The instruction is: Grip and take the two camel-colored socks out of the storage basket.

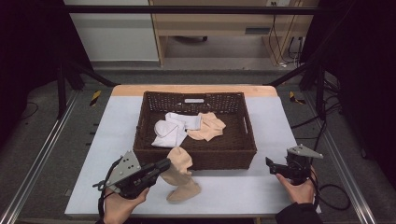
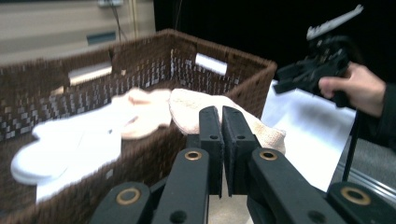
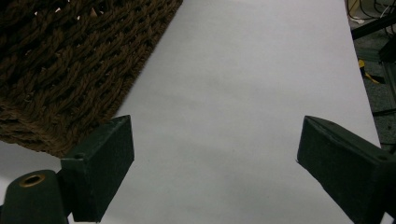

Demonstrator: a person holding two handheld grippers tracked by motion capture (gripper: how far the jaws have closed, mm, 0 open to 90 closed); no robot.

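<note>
Your left gripper (image 1: 164, 164), at the near left of the surface (image 1: 112, 140), has its fingers (image 2: 210, 135) pinched together on a tan sock (image 1: 180, 172); the sock drapes from the front rim of the basket (image 1: 196, 156) down to the surface, its toe end lying flat just before the basket. Inside the basket, white socks (image 1: 170, 128) lie left of another tan sock (image 1: 208, 126), touching it. Your right gripper (image 1: 271, 164) rests low at the basket's near right corner, its fingers (image 3: 105, 163) spread wide apart with nothing between them, bare surface beneath.
</note>
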